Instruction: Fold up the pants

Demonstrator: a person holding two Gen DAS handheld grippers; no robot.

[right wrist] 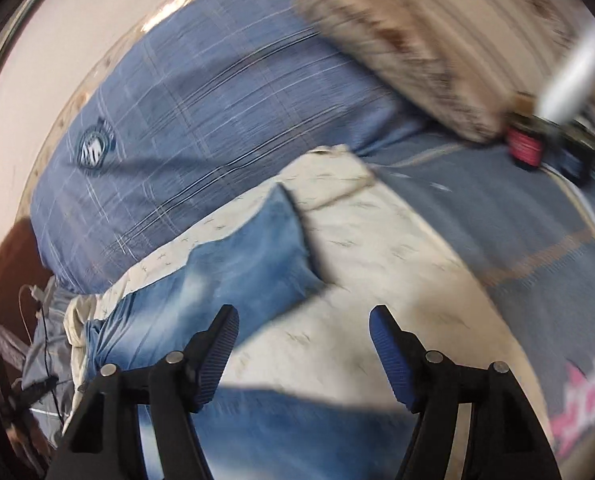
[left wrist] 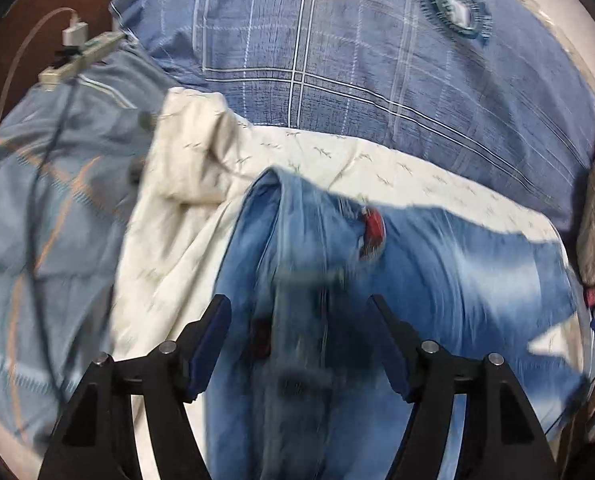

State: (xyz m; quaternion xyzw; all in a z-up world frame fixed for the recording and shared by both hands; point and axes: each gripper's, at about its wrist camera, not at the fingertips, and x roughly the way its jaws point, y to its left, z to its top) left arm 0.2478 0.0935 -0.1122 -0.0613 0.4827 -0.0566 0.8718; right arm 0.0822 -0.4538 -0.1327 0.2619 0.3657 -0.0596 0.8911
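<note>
- Two large backdrops frame the work: a blue plaid pillow lies beyond the pants, and a cream sheet on the bed lies directly under them.
- Pants: blue denim, spread on the cream sheet. In the left wrist view the waist end, with a red label, bunches directly ahead of the tongs; a leg runs off toward the right. Long axis, by judgement: roughly crosswise to the left tongs.
- Right wrist view: one leg end lies ahead and left of the tongs; another denim portion passes beneath them.
- Left tongs: jaws wide apart, holding nothing, poised over the waist bunch. Contact with denim cannot be confirmed; the frame is blurred.
- Right tongs: jaws wide apart, holding nothing, over the cream sheet just beside the denim.
- Judgement: the left tongs are nearer the waist, the right tongs nearer the leg end; the coming grasp depends on that division.
- Power strip: well left of the pants, with cable.
</note>
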